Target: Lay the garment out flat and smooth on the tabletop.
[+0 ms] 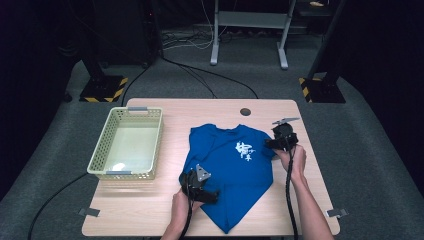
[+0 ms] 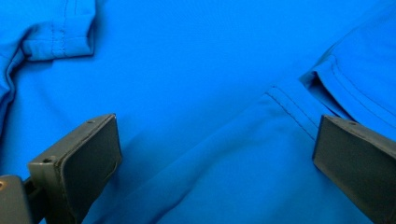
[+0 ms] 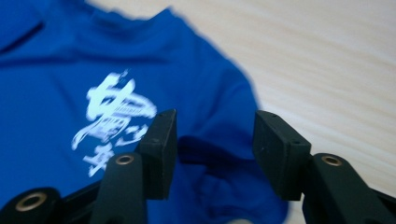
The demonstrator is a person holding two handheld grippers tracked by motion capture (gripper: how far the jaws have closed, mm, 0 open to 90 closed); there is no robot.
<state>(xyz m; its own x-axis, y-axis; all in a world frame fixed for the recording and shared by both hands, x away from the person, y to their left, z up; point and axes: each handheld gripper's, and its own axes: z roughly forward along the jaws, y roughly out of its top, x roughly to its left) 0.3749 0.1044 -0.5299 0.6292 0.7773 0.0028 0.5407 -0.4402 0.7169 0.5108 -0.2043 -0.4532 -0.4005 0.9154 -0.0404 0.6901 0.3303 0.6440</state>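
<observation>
A blue T-shirt (image 1: 230, 170) with a white print (image 1: 244, 150) lies partly folded on the wooden table (image 1: 150, 210), right of a pale basket (image 1: 127, 144). The left gripper (image 1: 210, 196) rests low over the shirt's near left part, jaws wide apart with nothing clamped. The right gripper (image 1: 270, 144) sits at the shirt's right edge, jaws apart, gripping no cloth.
</observation>
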